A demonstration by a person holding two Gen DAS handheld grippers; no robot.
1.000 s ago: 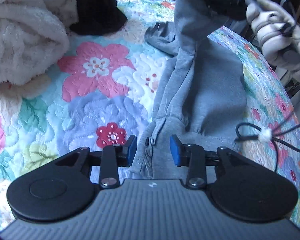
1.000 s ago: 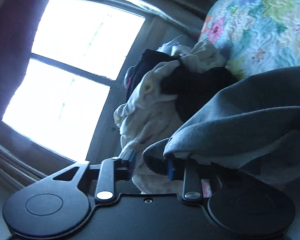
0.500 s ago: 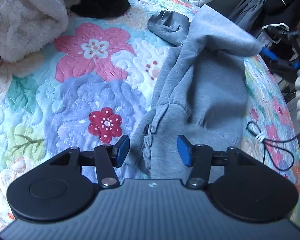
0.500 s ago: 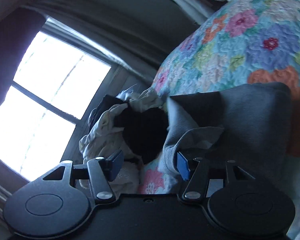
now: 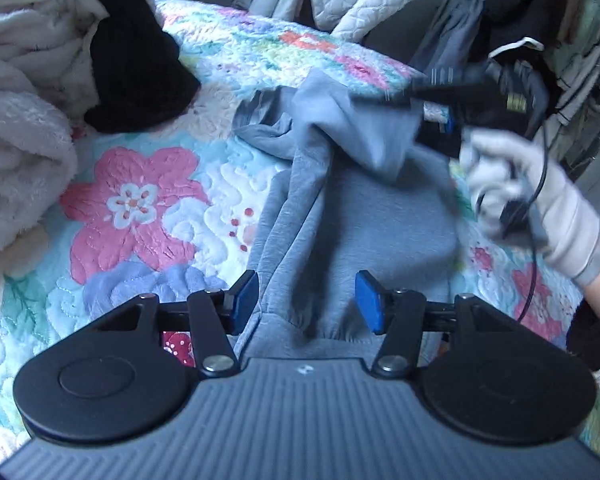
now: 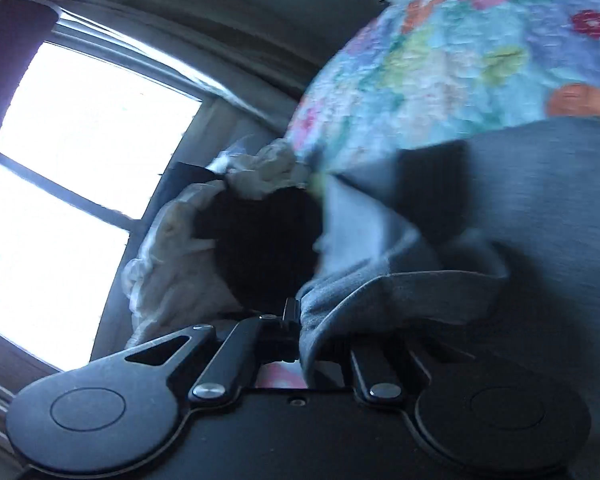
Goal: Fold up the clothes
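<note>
Sweatshirt fleece (image 6: 380,292) sits pinched in my right gripper (image 6: 296,320), jaws clamped together on a bunched fold at the garment's far end. My left gripper (image 5: 306,304) hangs with jaws apart over the near ribbed hem, touching nothing. Outward, the grey sweatshirt (image 5: 364,220) lies lengthwise on the floral quilt (image 5: 132,208), with a black knit (image 5: 136,68) and white fleece blanket (image 5: 20,132) at far left. It looks soft, floppy, thick; I'd grip seams or hem.
</note>
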